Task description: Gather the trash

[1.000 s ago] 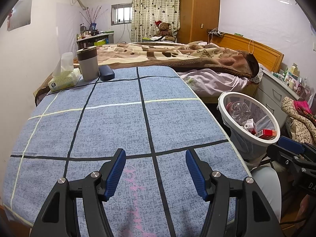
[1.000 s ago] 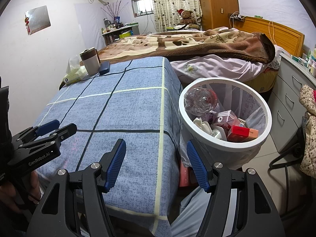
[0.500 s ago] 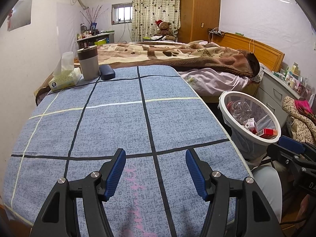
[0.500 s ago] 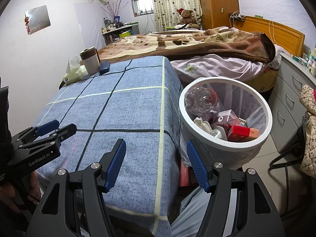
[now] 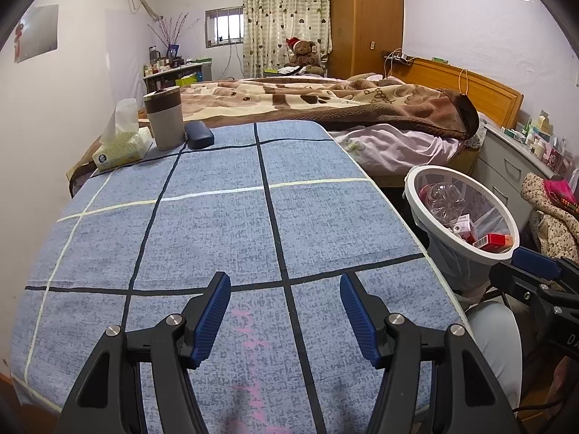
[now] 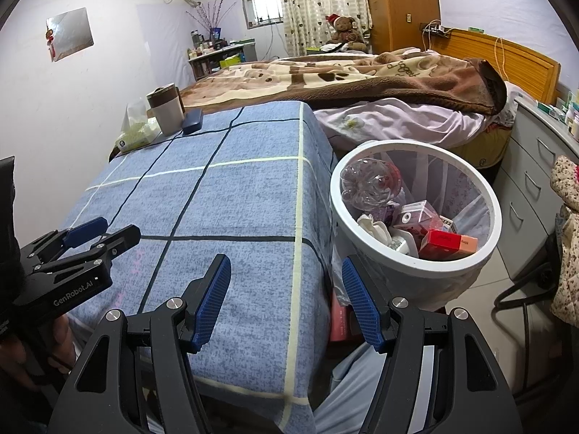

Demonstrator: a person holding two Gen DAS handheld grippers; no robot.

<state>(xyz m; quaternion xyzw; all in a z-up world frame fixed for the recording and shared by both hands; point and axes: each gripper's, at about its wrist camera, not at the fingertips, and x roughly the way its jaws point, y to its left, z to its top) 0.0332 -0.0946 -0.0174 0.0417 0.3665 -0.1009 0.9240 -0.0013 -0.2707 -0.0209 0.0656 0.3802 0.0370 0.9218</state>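
A white trash bin (image 6: pixel 416 275) (image 5: pixel 410 195) stands on the floor right of the table. Inside lie a crushed clear bottle (image 6: pixel 365 181) (image 5: pixel 441 199), a red box (image 6: pixel 447 244) (image 5: pixel 494 240), a pink carton (image 6: pixel 419 215) and crumpled white paper (image 6: pixel 374 226). My left gripper (image 5: pixel 286 293) hovers open over the near part of the blue checked tablecloth (image 5: pixel 217 224), nothing between its fingers. My right gripper (image 6: pixel 286 278) is open and empty too, over the table's right corner (image 6: pixel 253 217) beside the bin. The left gripper (image 6: pixel 101 233) shows at the left of the right wrist view.
At the table's far left stand a tissue pack (image 5: pixel 121 148), a brown-and-grey tumbler (image 5: pixel 164 119) and a dark blue case (image 5: pixel 199 135). A bed with a brown blanket (image 5: pixel 325 105) lies behind. Drawers (image 6: pixel 535 181) stand right of the bin. A person's leg (image 6: pixel 347 390) is below.
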